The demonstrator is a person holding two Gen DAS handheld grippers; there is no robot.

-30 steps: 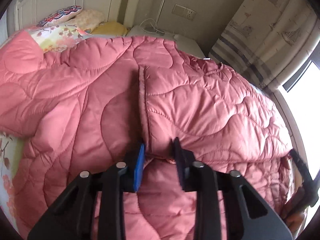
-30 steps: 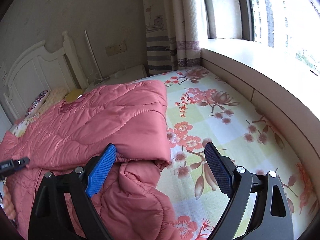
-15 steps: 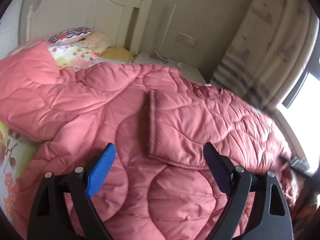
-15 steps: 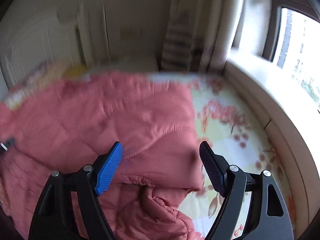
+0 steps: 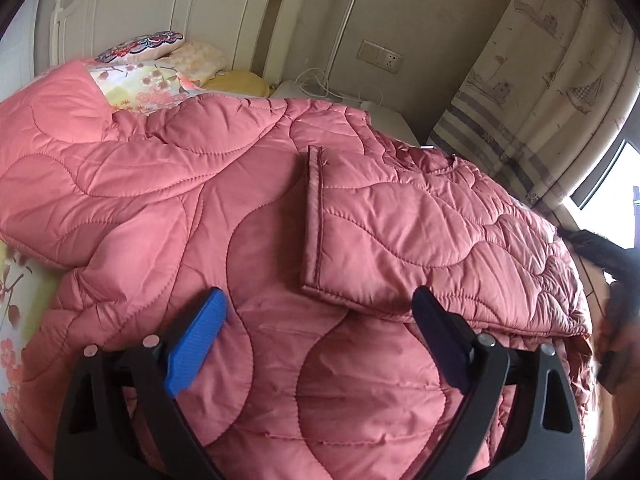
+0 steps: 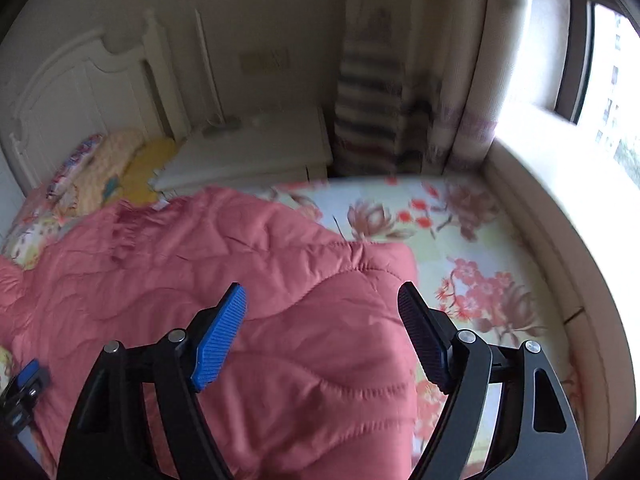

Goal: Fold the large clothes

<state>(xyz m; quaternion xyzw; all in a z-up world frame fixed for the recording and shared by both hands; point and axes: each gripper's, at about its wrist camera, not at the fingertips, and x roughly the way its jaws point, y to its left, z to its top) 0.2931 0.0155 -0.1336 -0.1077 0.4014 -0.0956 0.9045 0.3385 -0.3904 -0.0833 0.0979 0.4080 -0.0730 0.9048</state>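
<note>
A pink quilted coat lies spread on the bed, one sleeve folded across it.

Bed with floral sheet, pink quilted garment spread across it, pillows against white headboard

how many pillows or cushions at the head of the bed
3: a patterned cushion against the headboard, a cream pillow beside it, a yellow one nearest the nightstand. The quilt may hide more.

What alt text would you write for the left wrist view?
An open hand-held gripper hovers over a pink quilted coat spread on a bed, its folded-in sleeve lying flat in front. Behind are pillows, a white headboard and a curtain.
</note>
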